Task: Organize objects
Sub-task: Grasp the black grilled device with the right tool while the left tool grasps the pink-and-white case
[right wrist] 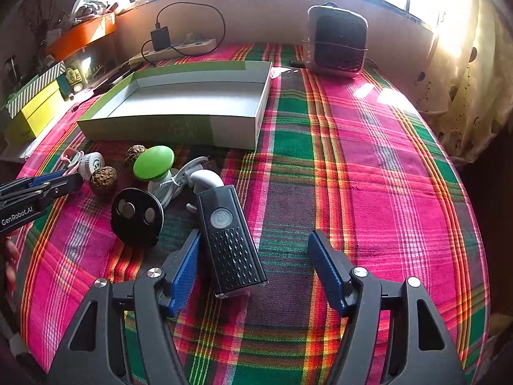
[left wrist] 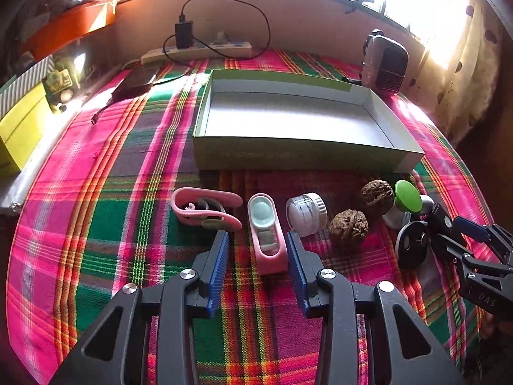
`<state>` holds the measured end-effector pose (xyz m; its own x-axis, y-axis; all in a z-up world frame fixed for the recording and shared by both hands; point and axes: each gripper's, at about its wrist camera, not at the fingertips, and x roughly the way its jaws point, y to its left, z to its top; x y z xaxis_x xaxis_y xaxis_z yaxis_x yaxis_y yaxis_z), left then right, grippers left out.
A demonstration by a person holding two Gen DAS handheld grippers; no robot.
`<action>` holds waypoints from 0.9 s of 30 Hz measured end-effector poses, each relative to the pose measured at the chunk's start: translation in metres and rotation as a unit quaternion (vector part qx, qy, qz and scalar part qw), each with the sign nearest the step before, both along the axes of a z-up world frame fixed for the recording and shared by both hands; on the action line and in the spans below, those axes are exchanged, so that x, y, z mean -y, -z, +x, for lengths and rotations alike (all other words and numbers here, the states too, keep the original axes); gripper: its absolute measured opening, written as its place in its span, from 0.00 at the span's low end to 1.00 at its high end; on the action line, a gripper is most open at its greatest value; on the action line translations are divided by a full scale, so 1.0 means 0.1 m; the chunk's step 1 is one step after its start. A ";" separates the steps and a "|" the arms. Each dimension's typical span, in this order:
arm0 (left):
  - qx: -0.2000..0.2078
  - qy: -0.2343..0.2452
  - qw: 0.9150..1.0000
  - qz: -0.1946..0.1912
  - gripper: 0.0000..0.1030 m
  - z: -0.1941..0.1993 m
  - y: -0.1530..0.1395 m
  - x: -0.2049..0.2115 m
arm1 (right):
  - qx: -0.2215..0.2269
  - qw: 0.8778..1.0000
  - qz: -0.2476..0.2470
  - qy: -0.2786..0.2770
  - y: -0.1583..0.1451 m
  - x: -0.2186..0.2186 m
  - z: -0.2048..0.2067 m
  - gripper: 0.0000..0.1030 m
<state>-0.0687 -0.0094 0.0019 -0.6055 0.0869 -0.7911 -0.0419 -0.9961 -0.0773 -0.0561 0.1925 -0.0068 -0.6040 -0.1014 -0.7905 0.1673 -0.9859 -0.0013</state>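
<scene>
An open green-and-white box (left wrist: 295, 118) sits on the plaid cloth, also in the right wrist view (right wrist: 179, 102). In front of it lie a pink clip (left wrist: 205, 210), a pink case (left wrist: 267, 234), a white round jar (left wrist: 306, 213), two walnuts (left wrist: 348, 226), a green-capped item (left wrist: 407, 197) and a black disc (left wrist: 412, 247). My left gripper (left wrist: 258, 239) is open, its fingers on either side of the pink case. My right gripper (right wrist: 255, 240) is open around a black rectangular device (right wrist: 229, 240) lying on the cloth.
A power strip with a charger (left wrist: 195, 48) lies at the back. A small heater (right wrist: 336, 41) stands at the back right. Yellow and striped boxes (left wrist: 22, 118) sit at the left edge. A curtain (right wrist: 465, 89) hangs at the right.
</scene>
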 end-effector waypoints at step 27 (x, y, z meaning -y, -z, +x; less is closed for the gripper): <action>-0.004 -0.017 1.000 -0.006 0.15 -0.04 0.00 0.07 | -0.005 1.000 -0.008 -0.004 -0.03 0.02 0.01 0.27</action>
<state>-0.0732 -0.0162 0.0019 -0.6146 0.0559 -0.7868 -0.0086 -0.9979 -0.0642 -0.0551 0.1909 -0.0038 -0.6118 -0.1190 -0.7820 0.1744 -0.9846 0.0134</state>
